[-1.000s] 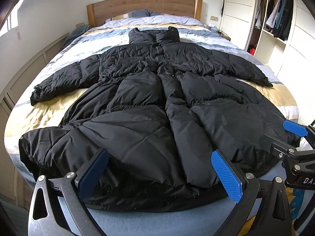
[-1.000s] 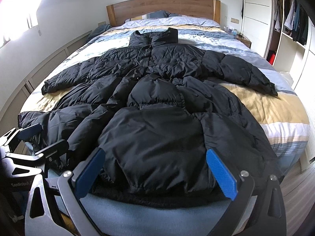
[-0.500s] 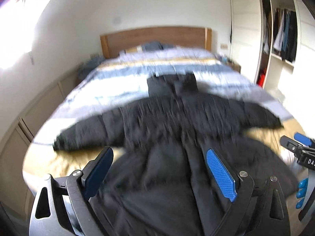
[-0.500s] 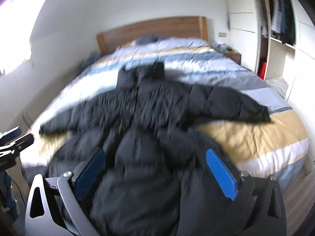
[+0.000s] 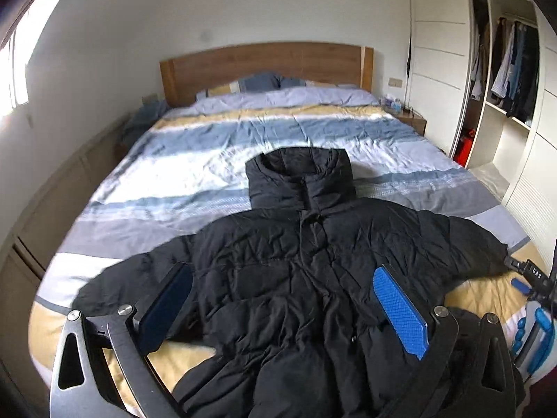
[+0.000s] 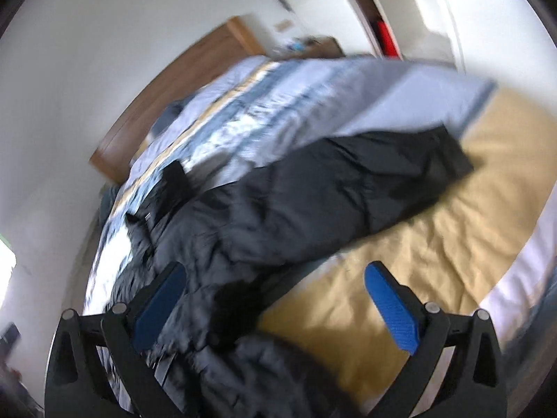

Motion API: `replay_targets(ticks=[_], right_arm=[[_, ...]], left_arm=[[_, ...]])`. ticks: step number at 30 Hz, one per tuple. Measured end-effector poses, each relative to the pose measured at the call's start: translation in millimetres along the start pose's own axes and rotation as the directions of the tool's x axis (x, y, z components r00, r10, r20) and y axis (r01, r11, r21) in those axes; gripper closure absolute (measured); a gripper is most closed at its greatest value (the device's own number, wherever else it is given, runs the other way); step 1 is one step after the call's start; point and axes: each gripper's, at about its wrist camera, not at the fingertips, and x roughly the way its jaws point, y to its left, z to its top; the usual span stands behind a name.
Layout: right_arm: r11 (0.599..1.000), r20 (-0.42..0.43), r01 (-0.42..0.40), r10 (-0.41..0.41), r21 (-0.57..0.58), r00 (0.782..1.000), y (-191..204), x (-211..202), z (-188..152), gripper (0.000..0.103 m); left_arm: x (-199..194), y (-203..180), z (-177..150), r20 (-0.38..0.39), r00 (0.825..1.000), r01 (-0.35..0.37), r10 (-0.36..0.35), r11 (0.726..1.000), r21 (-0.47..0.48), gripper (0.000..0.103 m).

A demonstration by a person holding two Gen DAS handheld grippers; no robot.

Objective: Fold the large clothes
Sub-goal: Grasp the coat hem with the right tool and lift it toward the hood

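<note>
Puffiness is the catch with the black hooded down coat [image 5: 299, 278] spread on the striped bed [image 5: 243, 132]: light, squashy and probably slippery, so it's best pinched at a cuff or hem seam, though both left tongs [image 5: 282, 313] and right tongs [image 6: 278, 310] are held wide, empty.

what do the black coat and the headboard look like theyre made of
The black coat looks like a padded, down-style jacket in a thin synthetic shell: puffy quilted sections, fine crinkles, faint sheen. The headboard looks like wood or wood veneer, matte mid-brown with faint grain; which one I cannot tell.
</note>
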Motion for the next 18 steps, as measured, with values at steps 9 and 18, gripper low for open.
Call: replay_targets(ticks=[9, 18], right_arm=[[0.953, 0.016, -0.04, 0.037, 0.301, 0.999, -110.4, 63.2, 25.9, 0.0], [0.882, 0.126, -0.154, 0.108, 0.446, 0.986, -155.8, 87.1, 43.6, 0.004]], left_arm=[[87.3, 5.2, 6.4, -0.09, 0.996, -0.032, 0.027, 0.998, -0.06, 0.001], [111.5, 23.7, -5.6, -0.116, 0.991, -0.072, 0.059, 0.992, -0.107, 0.001]])
